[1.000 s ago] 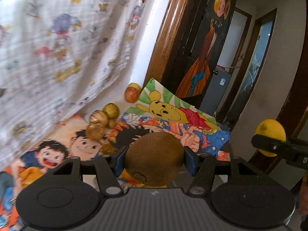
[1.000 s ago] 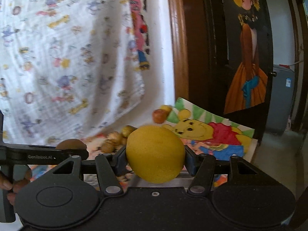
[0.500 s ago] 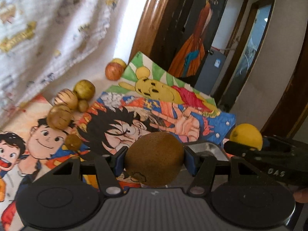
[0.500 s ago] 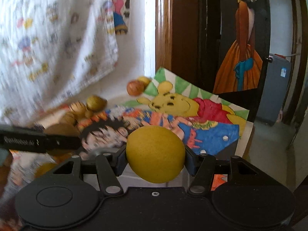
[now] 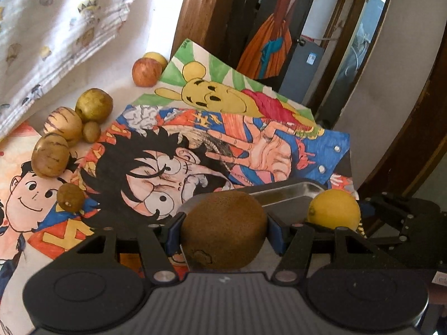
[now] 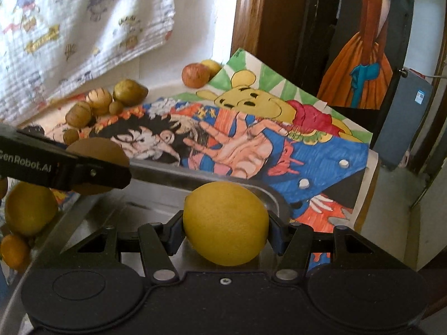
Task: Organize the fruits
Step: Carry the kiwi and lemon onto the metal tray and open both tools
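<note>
My left gripper (image 5: 223,233) is clamped on a fuzzy brown oval kiwi (image 5: 223,229), pinched between its blue-padded fingers; my right gripper (image 6: 225,230) is clamped the same way on a smooth yellow lemon (image 6: 225,223); both fruits hang just above the shiny metal tray (image 6: 195,181) that lies right below and ahead of my fingers; in the left wrist view the lemon sits just to the right of the kiwi, over the same tray.

As far as I can judge, the sorting is only beginning; I can see no fruit resting on the part of the tray floor that shows, though much of it is hidden behind my grippers; these two are the first I can count towards it, and neither is let go yet.

Plenty is left; far ahead and to the left of my left gripper, on the colourful cartoon drawings (image 5: 173,162), lie a small brown kiwi (image 5: 70,196), two tan striped round fruits (image 5: 50,159), a green-yellow pear-like fruit (image 5: 94,107) and, further off, a red apple (image 5: 146,71); to the left of my right gripper, beside the tray, sit a large yellow fruit (image 6: 29,208) and a small orange one (image 6: 12,251).
</note>
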A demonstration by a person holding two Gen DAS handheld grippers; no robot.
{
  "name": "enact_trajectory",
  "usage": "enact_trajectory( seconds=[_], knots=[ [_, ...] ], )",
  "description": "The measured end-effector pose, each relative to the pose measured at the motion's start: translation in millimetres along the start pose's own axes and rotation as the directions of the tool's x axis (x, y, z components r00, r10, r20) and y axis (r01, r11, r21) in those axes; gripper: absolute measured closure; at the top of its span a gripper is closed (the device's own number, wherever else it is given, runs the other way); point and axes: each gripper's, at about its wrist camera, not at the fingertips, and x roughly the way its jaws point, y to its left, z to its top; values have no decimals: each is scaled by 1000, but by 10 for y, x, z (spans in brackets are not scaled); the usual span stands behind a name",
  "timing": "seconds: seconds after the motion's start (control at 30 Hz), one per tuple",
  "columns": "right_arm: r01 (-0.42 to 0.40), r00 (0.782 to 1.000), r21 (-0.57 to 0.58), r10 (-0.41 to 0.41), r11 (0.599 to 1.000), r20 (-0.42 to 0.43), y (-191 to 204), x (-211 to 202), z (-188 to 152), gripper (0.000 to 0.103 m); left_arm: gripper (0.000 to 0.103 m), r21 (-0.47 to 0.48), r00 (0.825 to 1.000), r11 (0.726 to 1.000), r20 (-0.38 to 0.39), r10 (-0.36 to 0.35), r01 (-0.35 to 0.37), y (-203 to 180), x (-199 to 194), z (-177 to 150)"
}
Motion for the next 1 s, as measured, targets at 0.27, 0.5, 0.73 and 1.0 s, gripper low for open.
enact_trajectory(
  seconds=[0.27,0.5,0.73,1.0],
  knots=[
    [-1,1000,-9,1,1000,-11,25,16,-36,42,38,22,999,999,-22,36,-36,-58,48,9],
    [5,1000,-19,-5,1000,-7,42,-13,-67,41,38,67,998,996,-26,55,-53,-96,53,-16],
    [5,1000,-20,-6,1000,-19,57,-59,-111,37,33,34,999,999,-25,41,-41,-74,20,-24],
    [17,1000,-3,-17,1000,-12,75,-231,-149,29,23,-25,999,999,-1,38,-38,-26,-169,-35]
  ],
)
